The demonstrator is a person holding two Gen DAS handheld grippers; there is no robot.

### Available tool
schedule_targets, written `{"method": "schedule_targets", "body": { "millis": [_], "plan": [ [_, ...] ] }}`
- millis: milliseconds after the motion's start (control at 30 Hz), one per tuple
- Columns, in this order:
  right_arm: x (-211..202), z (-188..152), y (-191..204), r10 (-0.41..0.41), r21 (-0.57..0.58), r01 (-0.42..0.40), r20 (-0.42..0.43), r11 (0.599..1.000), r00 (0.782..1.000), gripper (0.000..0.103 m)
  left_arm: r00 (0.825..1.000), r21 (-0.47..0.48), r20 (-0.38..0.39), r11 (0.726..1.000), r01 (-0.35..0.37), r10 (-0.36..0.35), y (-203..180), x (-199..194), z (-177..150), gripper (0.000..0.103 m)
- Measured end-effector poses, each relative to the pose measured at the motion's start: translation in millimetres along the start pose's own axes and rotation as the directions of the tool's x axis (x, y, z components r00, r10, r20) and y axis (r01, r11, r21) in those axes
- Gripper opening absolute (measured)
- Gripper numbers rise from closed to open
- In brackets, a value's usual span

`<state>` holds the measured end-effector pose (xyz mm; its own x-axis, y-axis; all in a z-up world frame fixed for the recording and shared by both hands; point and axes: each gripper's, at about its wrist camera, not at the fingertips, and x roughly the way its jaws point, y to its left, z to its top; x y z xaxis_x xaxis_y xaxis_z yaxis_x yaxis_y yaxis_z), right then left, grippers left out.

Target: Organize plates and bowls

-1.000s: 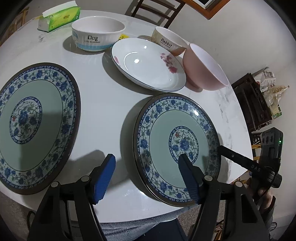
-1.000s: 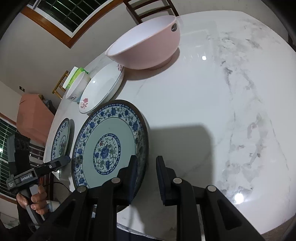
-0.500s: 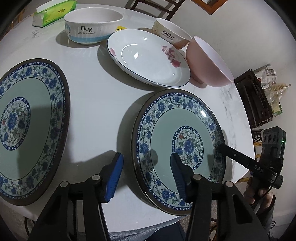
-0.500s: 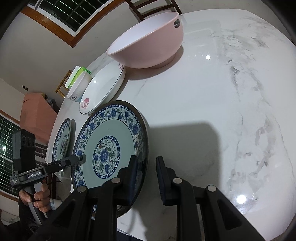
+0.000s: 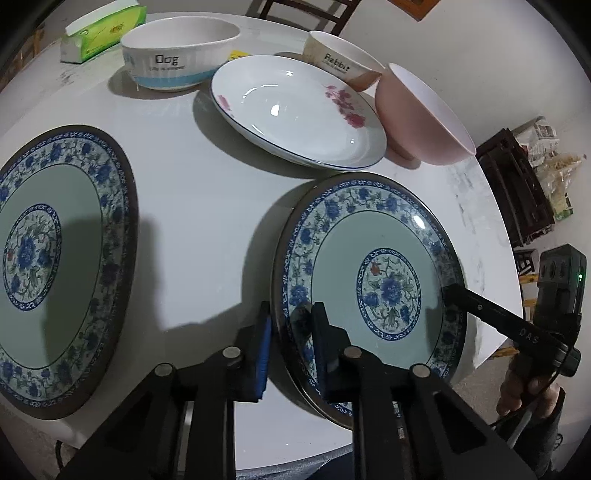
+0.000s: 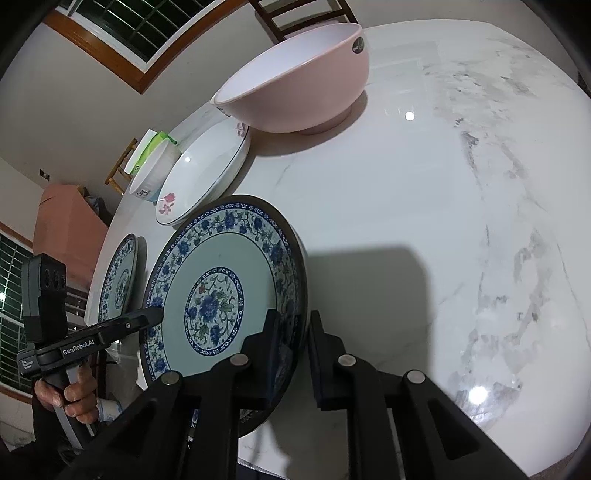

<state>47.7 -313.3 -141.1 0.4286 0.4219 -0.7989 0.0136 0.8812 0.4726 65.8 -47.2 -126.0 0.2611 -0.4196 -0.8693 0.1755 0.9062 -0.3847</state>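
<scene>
A blue-and-green floral plate [image 5: 373,280] lies at the table's near right, also in the right wrist view [image 6: 221,295]. My left gripper [image 5: 291,325] is shut on its left rim. My right gripper [image 6: 291,328] is shut on its right rim, and its finger shows in the left wrist view [image 5: 480,306]. A second matching floral plate [image 5: 55,266] lies at the left [image 6: 120,280]. A white rose plate [image 5: 295,110], a "Dog" bowl [image 5: 177,55], a "Rabbit" bowl [image 5: 343,62] and a pink bowl [image 5: 421,118] stand behind.
A green tissue box [image 5: 99,29] sits at the far left of the white marble table [image 6: 443,221]. A wooden chair [image 5: 303,14] stands behind the table. Dark crates [image 5: 517,192] and bags lie on the floor to the right.
My left gripper moved right and closed from open onto the near plate's left rim. The right gripper stayed shut on the opposite rim.
</scene>
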Motion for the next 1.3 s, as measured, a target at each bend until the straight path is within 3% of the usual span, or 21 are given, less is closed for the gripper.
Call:
{"method": "schedule_targets", "body": {
  "millis": [400,800,1067,1300],
  "plan": [
    [-5.7,-3.0,12.5,-0.023,0.003,0.023,0.013,1.0,1.0,0.015,1.0,-0.002,0.005,1.0,-0.005,0.005,1.4,-7.5,-3.8,0.016],
    [-12.2,4.9,50.8,-0.002,-0.046,0.004,0.041,0.999,0.999,0.015,0.997,-0.017,0.069,1.0,-0.017,0.018,15.3,-42.7,1.5,0.016],
    [-0.4,18.9,105.8,0.044,-0.105,-0.039,0.046,0.994,0.998,0.015,0.987,-0.053,0.147,0.997,-0.055,0.062,45.7,-87.7,9.6,0.016],
    [32.8,24.1,169.5,0.087,-0.174,-0.087,-0.006,0.981,0.996,0.015,0.972,-0.133,0.199,0.986,-0.103,0.128,98.2,-127.3,6.7,0.016]
  ]
}}
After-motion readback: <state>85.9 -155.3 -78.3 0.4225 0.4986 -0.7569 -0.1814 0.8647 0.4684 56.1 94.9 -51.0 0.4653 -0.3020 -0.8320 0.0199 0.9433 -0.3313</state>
